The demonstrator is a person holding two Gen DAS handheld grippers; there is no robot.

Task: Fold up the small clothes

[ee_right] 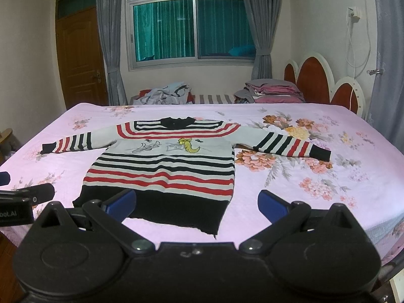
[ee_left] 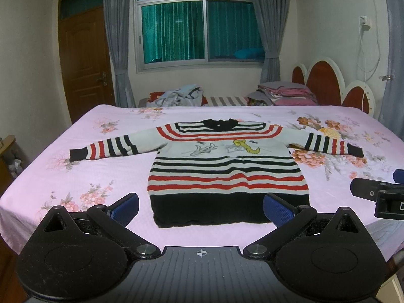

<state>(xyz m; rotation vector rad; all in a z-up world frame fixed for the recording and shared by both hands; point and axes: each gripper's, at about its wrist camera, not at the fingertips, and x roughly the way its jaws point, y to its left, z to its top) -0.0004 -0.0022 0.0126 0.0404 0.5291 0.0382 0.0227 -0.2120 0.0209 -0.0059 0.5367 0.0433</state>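
Left gripper (ee_left: 200, 208) and right gripper (ee_right: 197, 202) level, side by side, fingers spread (nothing held), facing flat sweater (ee_left: 227, 166)

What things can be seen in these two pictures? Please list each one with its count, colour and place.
sweater: 1, white with red and black stripes and a black hem, spread flat in the middle of the bed, sleeves out to both sides
bed sheet: 1, pink with flower print, covering the bed
clothes pile: 1, grey and light blue, beyond the far edge of the bed
folded bedding: 1 stack, pink and grey, by the headboard
headboard: 1, red and white, far right
window: 1, green curtain behind the glass, grey drapes beside it
door: 1, brown, far left
left gripper: 1, black with blue fingers, open above the sweater hem
right gripper: 1, black with blue fingers, open above the hem
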